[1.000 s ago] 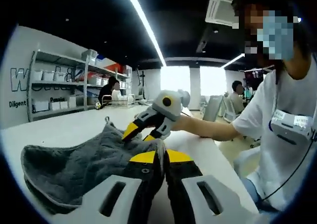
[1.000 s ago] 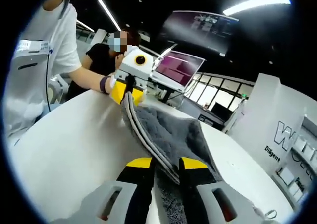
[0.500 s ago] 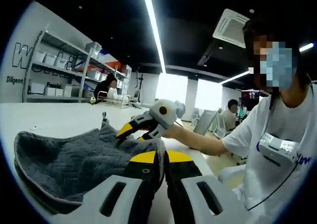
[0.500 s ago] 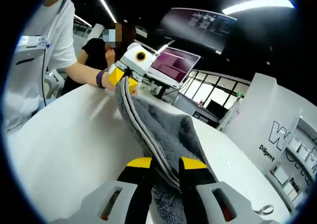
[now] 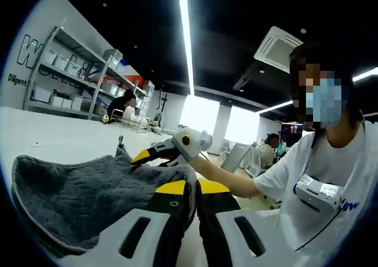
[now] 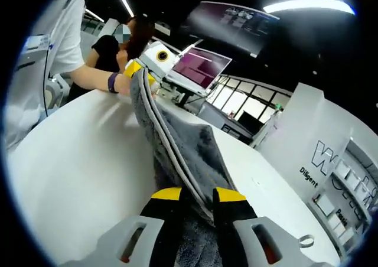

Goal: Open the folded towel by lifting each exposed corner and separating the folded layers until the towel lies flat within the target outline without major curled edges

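Both grippers, left [image 5: 192, 191] and right [image 6: 198, 197], are clamped on the grey towel's [image 6: 177, 143] hemmed edge, which is held stretched above the white table [image 6: 77, 172]. Being soft and limp, it is best gripped at corners.

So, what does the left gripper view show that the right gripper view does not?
The left gripper view shows metal shelves with white bins, a ceiling air-conditioning unit, and the right tool pinching the far corner of the dark grey textured towel.

The right gripper view shows a laptop with a purple screen and the left tool holding the towel's other end.

Both views share the towel stretched between the two tools above the white table, each tool shut on the towel's edge, and the person in a white shirt.
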